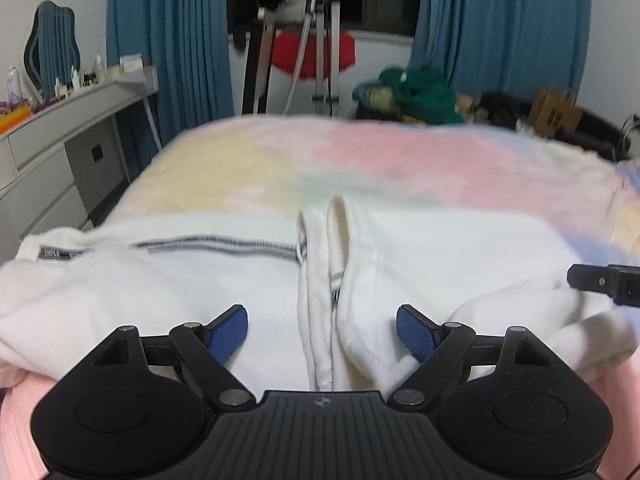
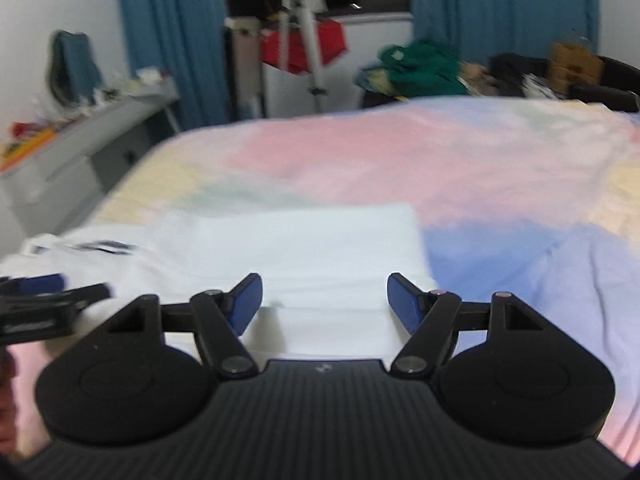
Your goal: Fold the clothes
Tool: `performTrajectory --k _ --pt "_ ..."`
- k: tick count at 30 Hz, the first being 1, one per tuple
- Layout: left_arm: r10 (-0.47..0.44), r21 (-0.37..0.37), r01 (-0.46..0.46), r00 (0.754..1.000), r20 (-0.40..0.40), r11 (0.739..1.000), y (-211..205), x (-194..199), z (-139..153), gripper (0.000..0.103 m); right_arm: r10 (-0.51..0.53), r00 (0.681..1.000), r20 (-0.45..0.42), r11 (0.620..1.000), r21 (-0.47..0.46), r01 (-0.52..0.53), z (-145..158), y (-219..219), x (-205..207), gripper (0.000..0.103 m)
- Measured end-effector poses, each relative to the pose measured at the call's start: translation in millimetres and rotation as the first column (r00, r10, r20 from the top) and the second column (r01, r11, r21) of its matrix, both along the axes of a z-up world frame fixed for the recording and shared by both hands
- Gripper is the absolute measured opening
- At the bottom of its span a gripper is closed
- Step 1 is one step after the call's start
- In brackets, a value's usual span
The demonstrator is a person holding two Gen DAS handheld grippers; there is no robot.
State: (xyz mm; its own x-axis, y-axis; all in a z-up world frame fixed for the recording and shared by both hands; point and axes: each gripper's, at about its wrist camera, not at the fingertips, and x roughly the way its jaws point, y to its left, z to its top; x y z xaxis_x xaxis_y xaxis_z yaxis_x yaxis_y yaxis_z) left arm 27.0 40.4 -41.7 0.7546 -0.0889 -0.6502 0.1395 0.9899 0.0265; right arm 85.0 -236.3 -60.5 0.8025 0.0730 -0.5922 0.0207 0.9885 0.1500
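A white garment [image 1: 180, 280] lies spread on the bed near its front edge, with a dark-striped hem on its left part and a fold line down its middle. My left gripper [image 1: 322, 330] is open just above the garment's middle, holding nothing. My right gripper [image 2: 325, 302] is open over the garment's right part [image 2: 300, 248], holding nothing. The right gripper's finger shows at the right edge of the left wrist view [image 1: 604, 280]. The left gripper shows at the left edge of the right wrist view [image 2: 44, 304].
The bed has a pastel pink, yellow and blue cover [image 1: 400, 160]. A grey dresser [image 1: 60, 140] with small items stands to the left. Blue curtains [image 1: 172, 40], a metal stand [image 1: 324, 40] and a pile of green clothes [image 1: 420, 92] stand behind the bed.
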Motion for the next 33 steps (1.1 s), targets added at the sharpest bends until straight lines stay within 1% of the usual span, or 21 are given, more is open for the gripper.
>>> performTrajectory --k 3,6,9,12,14,17,19,21,23,24,25,27,28,29,31,32,33 --pt "0.0 0.033 0.0 1.0 -0.006 0.999 -3 3 -9 0.084 -0.016 0.999 -0.034 1.0 0.005 0.017 -15 -3 3 0.071" --pt "0.003 0.022 -0.003 1.0 -0.001 1.0 4 4 -8 0.084 -0.021 0.999 -0.044 1.0 0.004 0.021 -23 -3 5 0.073" --pt "0.032 0.007 -0.033 0.999 0.012 0.999 17 1 1 0.083 -0.026 0.999 -0.043 1.0 0.01 0.026 -25 -3 0 0.073" --pt "0.091 0.013 -0.091 0.995 0.031 0.996 34 3 14 0.088 -0.025 0.999 -0.043 0.999 0.025 0.026 -21 -9 4 0.073" --pt "0.15 0.019 -0.151 0.988 0.033 0.988 45 2 21 0.088 -0.026 0.999 -0.043 0.999 0.037 0.028 -19 -12 3 0.073" --pt "0.262 -0.009 -0.262 0.965 0.02 0.965 68 -1 26 0.09 -0.029 0.999 -0.043 0.998 0.056 0.031 -18 -16 2 0.072" --pt "0.341 -0.054 -0.34 0.94 -0.003 0.939 85 -4 29 0.091 -0.032 0.999 -0.043 0.997 0.066 0.035 -17 -18 1 0.072" --pt "0.412 -0.102 -0.414 0.91 -0.039 0.905 104 -6 29 0.091 -0.036 0.998 -0.045 0.997 0.07 0.039 -16 -18 0 0.072" --pt "0.477 -0.156 -0.485 0.875 -0.088 0.861 123 -6 26 0.091 -0.039 0.998 -0.047 0.997 0.067 0.042 -15 -17 0 0.072" --pt "0.502 -0.207 -0.515 0.857 -0.116 0.832 135 -6 23 0.091 -0.039 0.998 -0.048 0.997 0.064 0.042 -14 -16 -1 0.072" --pt "0.524 -0.258 -0.544 0.839 -0.147 0.799 146 -7 19 0.091 -0.04 0.998 -0.048 0.997 0.06 0.042 -14 -15 -1 0.072" --pt "0.561 -0.353 -0.597 0.801 -0.211 0.72 169 -7 12 0.091 -0.039 0.998 -0.046 0.998 0.051 0.042 -12 -13 -2 0.072" --pt "0.575 -0.397 -0.621 0.781 -0.244 0.676 181 -7 8 0.091 -0.04 0.998 -0.043 0.998 0.049 0.042 -11 -12 -2 0.072" --pt "0.587 -0.459 -0.649 0.755 -0.291 0.607 196 -7 1 0.091 -0.04 0.998 -0.04 0.998 0.046 0.042 -11 -11 -3 0.072" --pt "0.624 -0.545 -0.688 0.704 -0.34 0.479 221 -5 -9 0.091 -0.038 0.999 -0.028 0.999 0.037 0.039 -8 -8 -5 0.072" --pt "0.639 -0.582 -0.702 0.677 -0.365 0.412 233 -4 -14 0.09 -0.035 0.999 -0.02 0.999 0.025 0.036 -7 -5 -6 0.072" --pt "0.657 -0.593 -0.708 0.66 -0.364 0.384 241 -2 -14 0.089 -0.031 0.999 -0.012 0.999 0.009 0.031 -6 -3 -8 0.072"
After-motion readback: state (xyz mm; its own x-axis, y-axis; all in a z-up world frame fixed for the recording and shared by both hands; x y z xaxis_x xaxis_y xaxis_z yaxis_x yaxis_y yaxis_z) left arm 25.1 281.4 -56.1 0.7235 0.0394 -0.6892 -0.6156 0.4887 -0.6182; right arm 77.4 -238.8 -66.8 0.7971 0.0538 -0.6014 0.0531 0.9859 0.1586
